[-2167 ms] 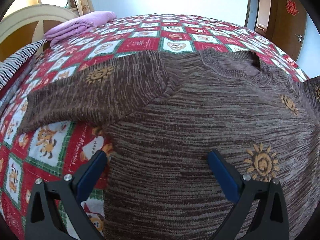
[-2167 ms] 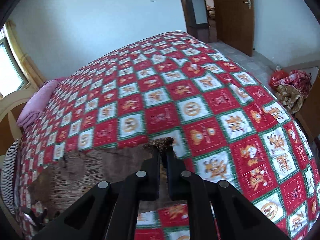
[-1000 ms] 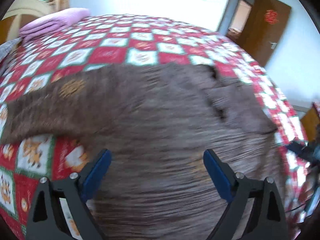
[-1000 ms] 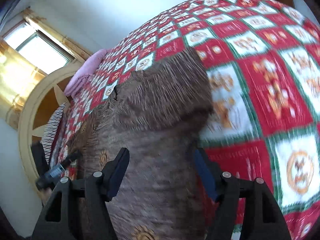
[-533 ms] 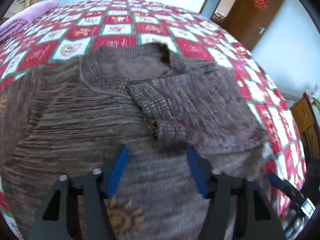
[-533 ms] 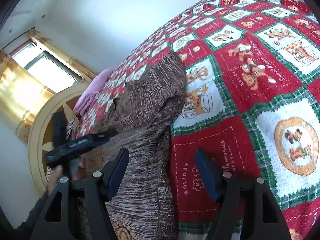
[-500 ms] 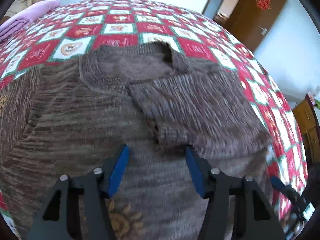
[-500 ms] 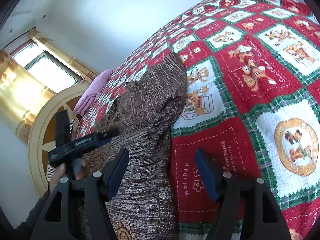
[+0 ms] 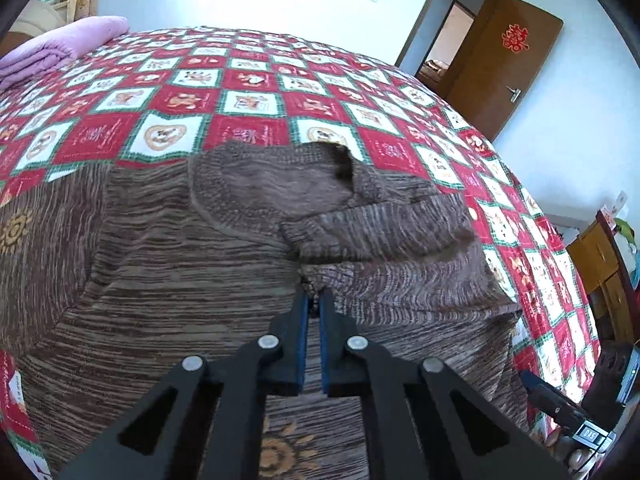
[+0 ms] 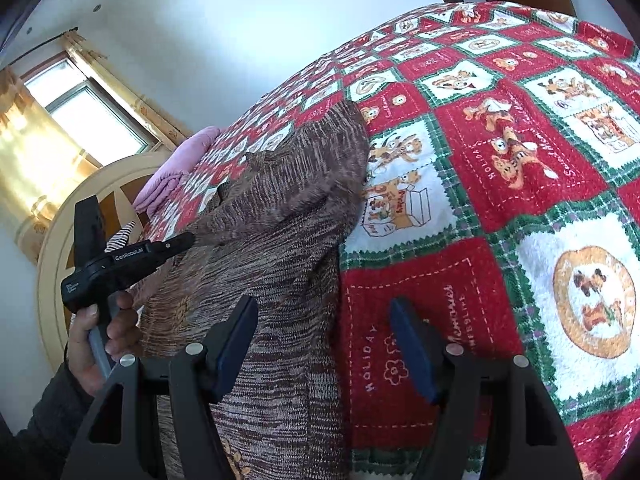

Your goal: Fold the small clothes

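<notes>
A brown striped knit sweater (image 9: 168,264) with sun motifs lies flat on the bed, neckline away from me. Its right sleeve (image 9: 400,256) is folded across the chest. My left gripper (image 9: 313,300) is shut on the cuff of that sleeve (image 9: 316,278), low over the sweater's middle. In the right wrist view the sweater (image 10: 280,240) lies at the left, and my right gripper (image 10: 324,344) is open and empty above its right side edge. The left gripper (image 10: 176,242) shows there too, held by a hand.
The bed carries a red, white and green patchwork quilt (image 9: 248,80), also in the right wrist view (image 10: 520,160). Folded pink bedding (image 9: 60,44) lies at the far left by a cream headboard (image 10: 60,240). A wooden door (image 9: 508,64) stands open at the back right.
My left gripper has closed from open onto the cuff of the folded sleeve. My right gripper, earlier shut on the sleeve, let it go over the chest and stays open beside the sweater.
</notes>
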The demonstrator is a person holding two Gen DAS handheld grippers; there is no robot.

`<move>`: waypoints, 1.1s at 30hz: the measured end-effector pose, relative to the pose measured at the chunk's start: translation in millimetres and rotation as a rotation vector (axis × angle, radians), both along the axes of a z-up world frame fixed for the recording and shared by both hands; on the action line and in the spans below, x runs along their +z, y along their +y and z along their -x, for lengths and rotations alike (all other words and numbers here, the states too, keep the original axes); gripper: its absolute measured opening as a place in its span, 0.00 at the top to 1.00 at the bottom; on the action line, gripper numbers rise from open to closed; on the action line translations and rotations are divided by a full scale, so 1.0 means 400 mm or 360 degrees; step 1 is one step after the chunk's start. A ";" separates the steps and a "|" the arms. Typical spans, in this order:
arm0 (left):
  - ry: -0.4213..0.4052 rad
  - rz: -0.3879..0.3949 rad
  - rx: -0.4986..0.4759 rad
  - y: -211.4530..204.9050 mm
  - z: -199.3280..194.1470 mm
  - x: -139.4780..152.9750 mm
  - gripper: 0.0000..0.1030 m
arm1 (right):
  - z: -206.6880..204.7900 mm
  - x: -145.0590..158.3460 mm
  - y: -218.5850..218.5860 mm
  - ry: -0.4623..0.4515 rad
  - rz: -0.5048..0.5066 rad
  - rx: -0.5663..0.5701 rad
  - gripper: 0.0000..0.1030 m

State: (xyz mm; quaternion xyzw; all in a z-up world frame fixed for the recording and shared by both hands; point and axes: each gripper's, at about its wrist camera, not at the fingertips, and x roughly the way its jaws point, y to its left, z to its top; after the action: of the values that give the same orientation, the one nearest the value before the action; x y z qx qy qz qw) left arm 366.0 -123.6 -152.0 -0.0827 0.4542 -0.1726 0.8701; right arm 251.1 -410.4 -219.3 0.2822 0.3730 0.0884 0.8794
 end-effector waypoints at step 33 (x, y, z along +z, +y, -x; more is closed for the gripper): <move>0.0035 -0.0260 0.0043 0.055 0.145 -0.036 0.32 | 0.498 0.029 0.116 0.0447 0.0405 0.0067 0.97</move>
State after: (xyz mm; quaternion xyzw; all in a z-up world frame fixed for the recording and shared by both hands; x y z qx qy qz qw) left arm 308.1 -101.5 -166.3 -0.0195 0.4749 -0.1223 0.8713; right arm 52.0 -364.1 -207.7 0.1705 0.5059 0.0187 0.8454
